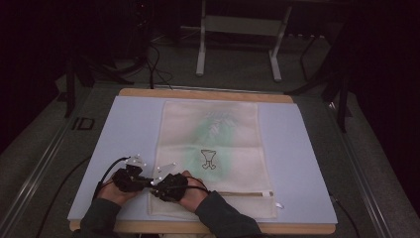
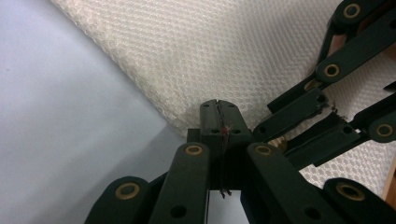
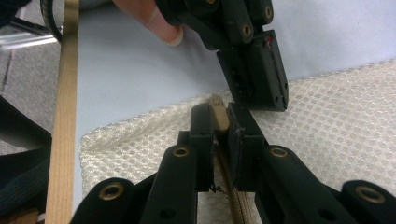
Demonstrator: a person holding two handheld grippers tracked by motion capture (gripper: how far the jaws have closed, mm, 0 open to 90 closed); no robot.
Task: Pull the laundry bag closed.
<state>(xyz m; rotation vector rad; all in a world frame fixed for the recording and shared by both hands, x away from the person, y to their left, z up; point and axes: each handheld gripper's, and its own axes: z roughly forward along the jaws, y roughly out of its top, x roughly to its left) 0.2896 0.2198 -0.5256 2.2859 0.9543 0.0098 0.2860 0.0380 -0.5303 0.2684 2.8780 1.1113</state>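
Mesh bag [image 1: 213,153] flat on the bench [image 1: 297,148]. Left gripper [image 2: 219,114] pinches its near-left corner; right gripper [image 3: 220,119] clamps the zipper pull [image 3: 219,116]. Best practice: anchor the corner, draw the pull rightward along the zipper.

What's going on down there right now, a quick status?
Left gripper shut on mesh bag edge. Right gripper shut on zipper pull. Both at bag's near-left corner. Nothing in the way.
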